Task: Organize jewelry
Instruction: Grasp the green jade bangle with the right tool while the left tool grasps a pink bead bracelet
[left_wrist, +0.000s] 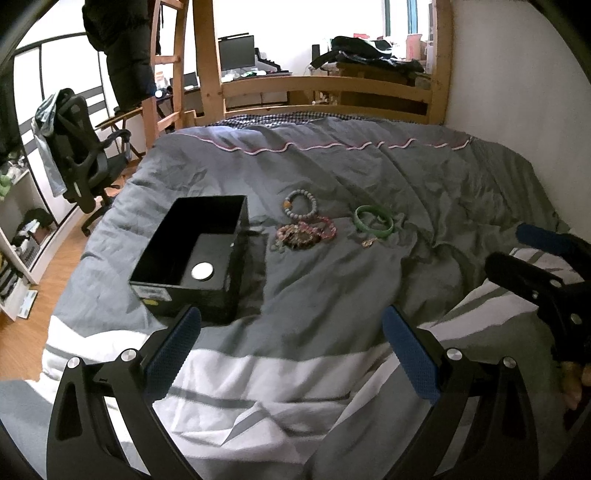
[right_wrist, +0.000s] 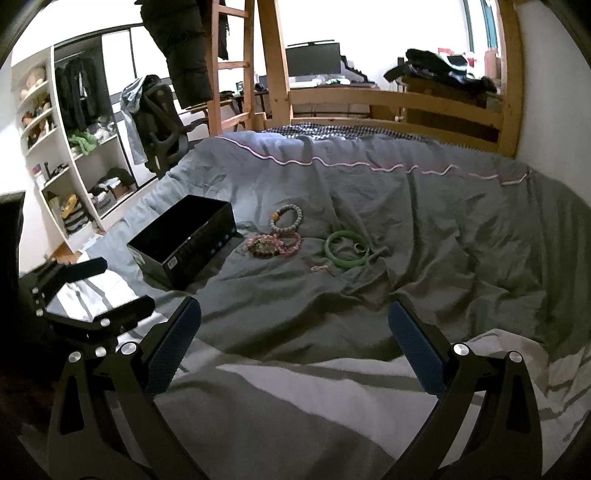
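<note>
A black open box (left_wrist: 199, 254) (right_wrist: 184, 240) stands on the grey quilt, with a round white object (left_wrist: 202, 272) on its floor. To its right lie a grey bead bracelet (left_wrist: 301, 202) (right_wrist: 285, 219), a heap of pink bead bracelets (left_wrist: 306, 232) (right_wrist: 273, 244), a green bangle (left_wrist: 373, 218) (right_wrist: 347, 248) with a small ring (right_wrist: 358, 246) inside it, and a thin chain (left_wrist: 369, 242) (right_wrist: 323, 268). My left gripper (left_wrist: 291, 321) is open and empty, near the box's front. My right gripper (right_wrist: 293, 314) is open and empty, short of the jewelry.
The quilt (left_wrist: 332, 288) is wrinkled and covers a bed with a wooden frame (left_wrist: 325, 88). A white wall (left_wrist: 517, 92) runs along the right. An office chair (left_wrist: 85, 155) and shelves (right_wrist: 62, 147) stand left of the bed. Each gripper shows in the other's view.
</note>
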